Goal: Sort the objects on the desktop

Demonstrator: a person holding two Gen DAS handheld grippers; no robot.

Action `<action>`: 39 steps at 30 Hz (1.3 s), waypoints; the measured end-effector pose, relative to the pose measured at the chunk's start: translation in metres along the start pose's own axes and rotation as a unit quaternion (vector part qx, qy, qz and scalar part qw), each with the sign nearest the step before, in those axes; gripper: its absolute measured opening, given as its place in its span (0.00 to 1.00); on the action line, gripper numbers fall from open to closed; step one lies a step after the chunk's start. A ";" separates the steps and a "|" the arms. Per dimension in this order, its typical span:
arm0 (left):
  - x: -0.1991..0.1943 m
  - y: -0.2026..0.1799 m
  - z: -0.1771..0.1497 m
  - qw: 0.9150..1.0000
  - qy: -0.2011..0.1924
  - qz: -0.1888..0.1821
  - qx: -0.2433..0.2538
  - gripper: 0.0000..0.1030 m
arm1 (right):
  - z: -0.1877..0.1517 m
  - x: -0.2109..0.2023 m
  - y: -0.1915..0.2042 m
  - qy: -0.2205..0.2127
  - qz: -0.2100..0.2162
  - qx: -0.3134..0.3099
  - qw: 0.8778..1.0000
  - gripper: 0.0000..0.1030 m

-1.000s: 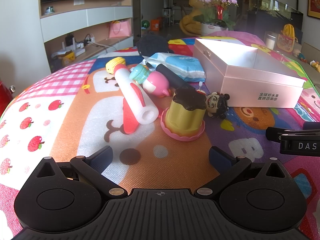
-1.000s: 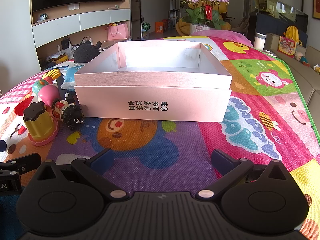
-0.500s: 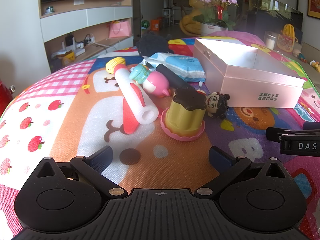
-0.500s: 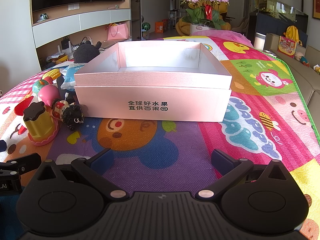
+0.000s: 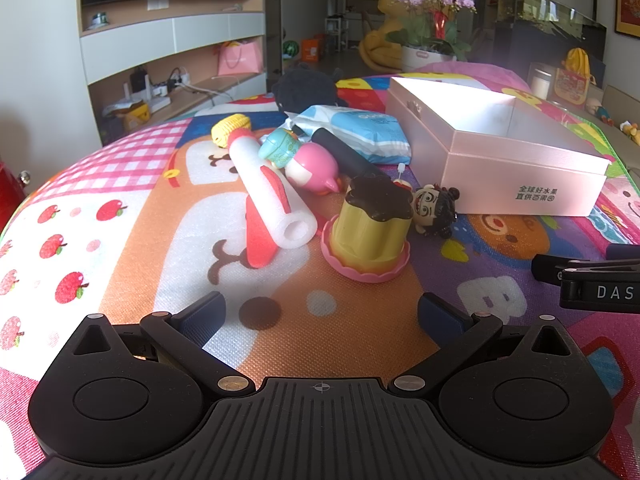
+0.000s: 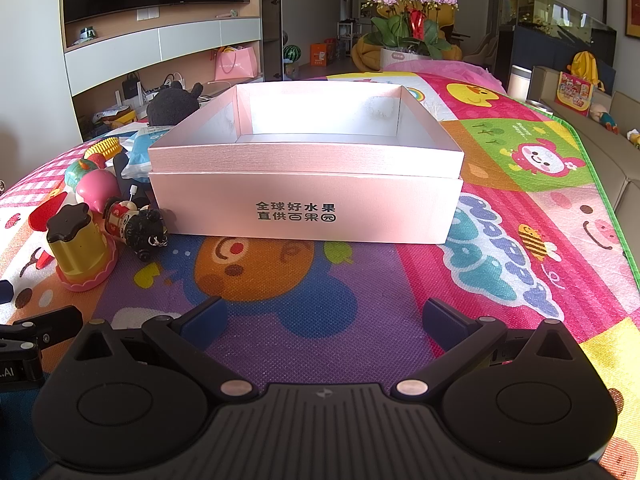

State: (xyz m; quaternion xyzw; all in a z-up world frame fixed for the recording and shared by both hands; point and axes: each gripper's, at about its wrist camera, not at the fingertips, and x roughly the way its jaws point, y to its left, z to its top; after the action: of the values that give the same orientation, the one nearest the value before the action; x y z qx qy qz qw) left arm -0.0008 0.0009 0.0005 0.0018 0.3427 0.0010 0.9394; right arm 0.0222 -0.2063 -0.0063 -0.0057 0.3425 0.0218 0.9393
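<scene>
While your left gripper (image 5: pixel 320 312) hangs low over the play mat (image 5: pixel 360 328), its jaws stand wide apart with nothing between them; only the orange patch of mat shows in the gap. Your right gripper (image 6: pixel 322 320) is the same: jaws spread, empty, above a purple patch of mat.

Left wrist view, working outward. Nearest ahead, slightly right of centre, a yellow pudding toy (image 5: pixel 370 228) with a dark brown top stands upright on a pink scalloped base. Just left of it lies a white foam tube (image 5: pixel 272 196) with a red strip along it, open end toward you. Just right of the pudding toy, touching or nearly so, a small figurine (image 5: pixel 434 210) with black hair lies on its side. Behind these: a pink round toy (image 5: pixel 312 170), a teal toy (image 5: pixel 280 148) leaning on it, a black cylinder (image 5: pixel 344 156), a blue-and-white wipes pack (image 5: pixel 356 128), a yellow corn toy (image 5: pixel 230 128) at the far end of the tube, and a black plush (image 5: pixel 308 90) furthest back.

Right of the pile, the pink box (image 5: pixel 520 184) sits on the mat, lidless. Nothing shows inside it from either view. In the right wrist view it lies straight ahead of the open jaws, printed side facing you, and the figurine is close to its left front corner.

Your right gripper's black body shows at the right edge of the left view, well clear of the toys.
</scene>
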 end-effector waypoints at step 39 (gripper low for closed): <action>-0.003 0.000 0.001 1.000 0.002 0.001 0.001 1.00 | 0.009 0.005 -0.004 0.025 0.010 0.000 1.000 1.00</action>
State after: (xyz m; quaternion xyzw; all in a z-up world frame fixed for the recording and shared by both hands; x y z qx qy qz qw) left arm -0.0029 0.0006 0.0029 0.0032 0.3443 0.0012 0.9388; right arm 0.0317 -0.2099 -0.0026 -0.0027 0.3659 0.0314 0.9301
